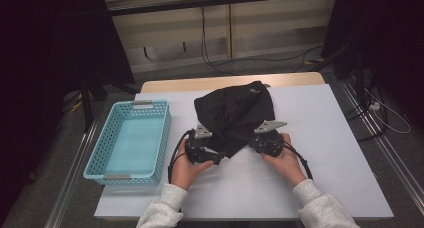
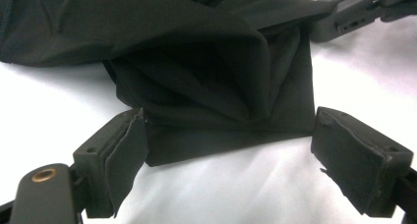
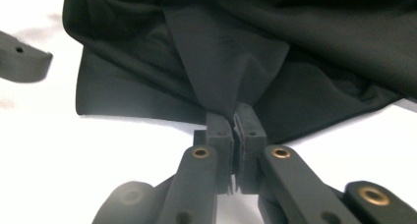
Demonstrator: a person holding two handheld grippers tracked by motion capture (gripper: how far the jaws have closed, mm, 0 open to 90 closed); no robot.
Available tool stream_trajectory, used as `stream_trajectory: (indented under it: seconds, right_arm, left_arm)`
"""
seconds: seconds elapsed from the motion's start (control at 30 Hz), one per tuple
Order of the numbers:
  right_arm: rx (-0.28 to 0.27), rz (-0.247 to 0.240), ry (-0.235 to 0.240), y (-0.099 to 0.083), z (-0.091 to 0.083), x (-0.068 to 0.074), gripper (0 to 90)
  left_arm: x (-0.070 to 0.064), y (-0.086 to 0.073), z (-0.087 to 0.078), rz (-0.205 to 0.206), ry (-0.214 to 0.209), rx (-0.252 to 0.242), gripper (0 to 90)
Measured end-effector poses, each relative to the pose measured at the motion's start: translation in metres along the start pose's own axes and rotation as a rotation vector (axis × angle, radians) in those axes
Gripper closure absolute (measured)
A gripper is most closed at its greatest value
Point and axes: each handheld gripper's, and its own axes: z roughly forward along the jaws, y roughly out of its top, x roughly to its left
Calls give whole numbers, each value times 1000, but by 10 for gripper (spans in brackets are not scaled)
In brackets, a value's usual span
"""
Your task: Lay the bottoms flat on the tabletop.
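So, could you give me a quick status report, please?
Left gripper open, hem between jaws. Right gripper shut on black cloth. Basket off left, empty; nothing in the way.

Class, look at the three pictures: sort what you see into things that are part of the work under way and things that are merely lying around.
In the job:
black garment
right gripper, shut on a fold of it
left gripper, open at its hem
white table on which it lies

Probably idle:
blue basket, empty, left of the garment (may be where it goes)
cables on the floor
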Motion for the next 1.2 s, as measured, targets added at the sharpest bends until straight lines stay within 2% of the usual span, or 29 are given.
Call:
stream_trajectory:
  seconds: [0.23, 0.33, 0.5, 0.63, 0.67, 0.7, 0.73, 0.93, 1.1, 1.2]
  right_arm:
    - [-5, -9, 6, -2, -7, -3, 885]
    - [-10, 3, -1, -4, -14, -7, 886]
    - [-7, 10, -9, -10, -21, -14, 886]
    - [-10, 23, -15, -14, -27, -18, 886]
    - [-13, 22, -17, -15, -28, -19, 886]
    - [-11, 24, -20, -15, -29, -20, 886]
    - [-15, 24, -23, -16, -31, -21, 886]
    - [-23, 28, -37, -18, -40, -26, 886]
    - [-21, 25, -41, -20, -43, -28, 885]
    - [-18, 18, -44, -21, -45, -28, 885]
  left_arm:
    - [-3, 1, 3, 17, 2, -11, 147]
    - [-5, 2, 4, 24, 5, -24, 158]
    - [-7, 2, 8, 30, 6, -30, 203]
    - [-9, 1, 14, 44, 3, -9, 260]
    - [-9, 0, 17, 44, -13, 5, 307]
    - [-10, -1, 18, 63, 5, 2, 320]
    - [-10, -1, 18, 65, 9, 3, 331]
    - [-9, 2, 16, 57, 17, 15, 474]
    - [-7, 3, 13, 47, 18, 33, 683]
    - [-7, 3, 11, 26, 7, 32, 780]
